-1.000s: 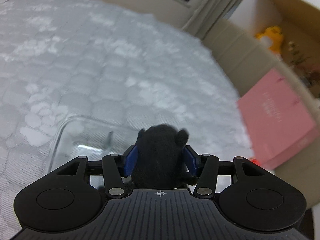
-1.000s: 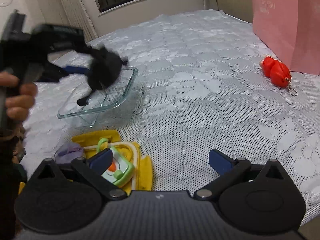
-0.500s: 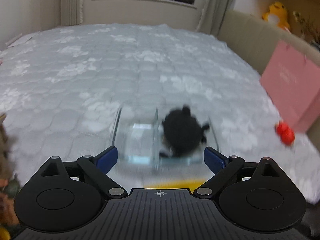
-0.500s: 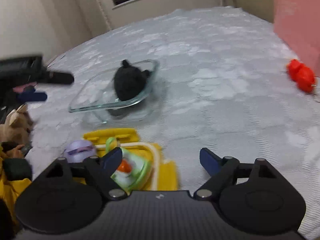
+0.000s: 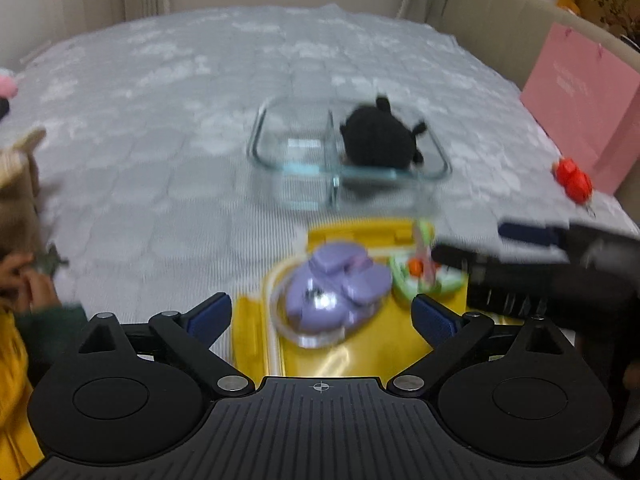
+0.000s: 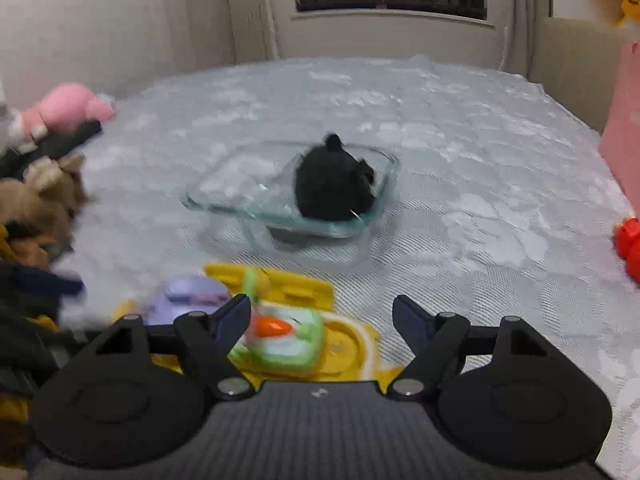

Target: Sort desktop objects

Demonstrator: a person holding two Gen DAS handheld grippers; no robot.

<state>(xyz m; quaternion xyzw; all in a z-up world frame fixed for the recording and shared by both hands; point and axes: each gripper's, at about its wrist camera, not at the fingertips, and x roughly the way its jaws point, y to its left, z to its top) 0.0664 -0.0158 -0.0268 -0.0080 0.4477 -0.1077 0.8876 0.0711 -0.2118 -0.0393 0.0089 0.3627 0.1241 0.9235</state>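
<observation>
A: Where is the black fuzzy toy (image 5: 378,140)?

B: It sits in the glass dish (image 5: 438,152), in the half at 3 o'clock. The other half has nothing in it. The dish has two halves so different things can stay apart.

A: Is a gripper holding the toy?

B: No. The left gripper (image 5: 320,316) has just been opening, and its fingers (image 5: 210,316) stand wide with nothing between them. The toy lies loose, up at 12 o'clock from it.

A: And the right gripper (image 6: 320,318)?

B: Its fingers (image 6: 236,314) have just been closing a bit, but they grasp nothing. They hang over the green toy (image 6: 280,340).

A: What is around the dish?

B: At 6 o'clock from it lies one yellow lid (image 5: 360,236). On it rest one purple toy (image 5: 340,292) and the one green toy. I think they wait there to be sorted next.

A: Anything more?

B: One red toy (image 5: 573,176) at 3 o'clock, just beside one pink bag (image 5: 580,108). It all lies on the bed (image 5: 160,120).
</observation>
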